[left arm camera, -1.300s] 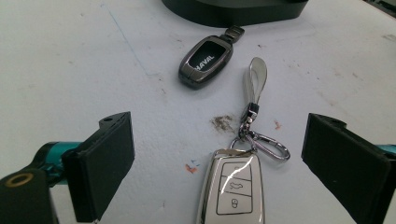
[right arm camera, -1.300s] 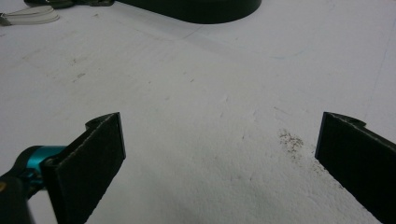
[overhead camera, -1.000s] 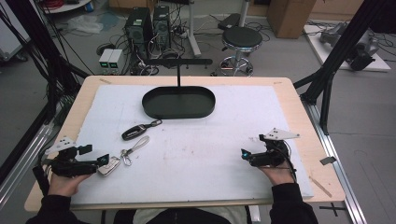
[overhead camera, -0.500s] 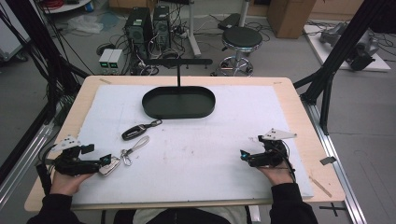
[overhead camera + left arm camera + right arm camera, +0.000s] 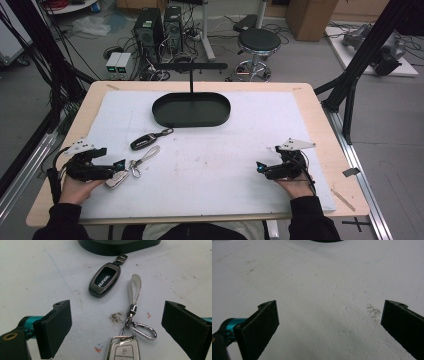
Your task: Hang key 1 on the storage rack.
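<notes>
Centre wide-spread left gripper (image 5: 117, 322) over near white key fob (image 5: 123, 349), then close squarely; right gripper (image 5: 329, 322) wide, idle.

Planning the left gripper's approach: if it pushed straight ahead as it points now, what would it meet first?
Probably the white key fob lying between the open left gripper jaws, then its silver carabiner and loop strap.

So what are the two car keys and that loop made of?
Dark key fob: glossy black face in a shiny metal-looking frame. White key fob: probably plastic, with a bright chrome-like rim. Loop strap: pale and smooth, maybe leather, I can't be sure; its clip shines like metal.
</notes>
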Available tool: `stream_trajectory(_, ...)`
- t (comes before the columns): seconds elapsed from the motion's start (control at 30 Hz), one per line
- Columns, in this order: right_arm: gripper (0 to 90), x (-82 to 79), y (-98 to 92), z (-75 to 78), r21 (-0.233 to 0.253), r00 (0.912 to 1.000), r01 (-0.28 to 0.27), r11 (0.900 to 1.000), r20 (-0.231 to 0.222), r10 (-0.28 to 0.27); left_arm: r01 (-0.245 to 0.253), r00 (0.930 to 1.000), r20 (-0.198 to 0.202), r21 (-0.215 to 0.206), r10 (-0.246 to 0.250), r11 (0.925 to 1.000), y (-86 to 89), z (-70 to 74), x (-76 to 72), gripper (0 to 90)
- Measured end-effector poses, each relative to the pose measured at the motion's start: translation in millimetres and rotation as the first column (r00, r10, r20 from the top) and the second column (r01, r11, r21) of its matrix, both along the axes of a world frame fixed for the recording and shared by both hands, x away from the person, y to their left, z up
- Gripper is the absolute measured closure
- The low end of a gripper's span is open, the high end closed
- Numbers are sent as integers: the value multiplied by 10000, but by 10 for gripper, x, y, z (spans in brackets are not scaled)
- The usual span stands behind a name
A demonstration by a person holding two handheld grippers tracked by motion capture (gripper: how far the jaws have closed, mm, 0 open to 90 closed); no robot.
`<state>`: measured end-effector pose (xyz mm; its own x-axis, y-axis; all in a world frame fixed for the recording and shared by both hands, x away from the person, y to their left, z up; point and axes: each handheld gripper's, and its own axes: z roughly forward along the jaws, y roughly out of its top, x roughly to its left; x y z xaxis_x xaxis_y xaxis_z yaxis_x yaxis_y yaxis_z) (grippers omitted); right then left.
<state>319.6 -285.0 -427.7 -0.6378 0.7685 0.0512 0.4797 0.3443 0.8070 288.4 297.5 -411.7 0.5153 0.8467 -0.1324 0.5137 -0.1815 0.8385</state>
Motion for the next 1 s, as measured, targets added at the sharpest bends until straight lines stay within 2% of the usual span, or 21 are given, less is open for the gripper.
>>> stream_trajectory(0.2,8,2,6,-6,-56,10000,18,10000,-28,-18,145,9999,86,116,-146,9998,-68,46,67,98)
stream_trajectory(0.47,8,-4,7,-4,-58,10000,37,10000,9,-37,667,9977,-150,710,-658,9952,-232,19,152,98)
stream_trajectory(0.63,8,-3,7,-6,-85,10000,21,10000,14,-21,793,9968,-209,851,-778,9932,-284,11,200,98)
stream_trajectory(0.7,8,-2,8,-7,-94,10000,32,10000,15,-32,928,9956,-196,1013,-913,9905,-323,16,225,98)
stream_trajectory(0.73,8,-5,12,-7,-96,10000,48,9999,-29,-48,1005,9949,-193,948,-991,9904,-345,13,240,98)
stream_trajectory(0.83,8,-2,14,-11,-137,10000,3,9999,21,-3,1257,9919,-343,1260,-1223,9840,-412,0,281,98)
stream_trajectory(1.0,8,-6,23,-13,-166,10000,21,9999,-55,-22,1515,9881,-478,1443,-1460,9779,-478,-15,337,98)
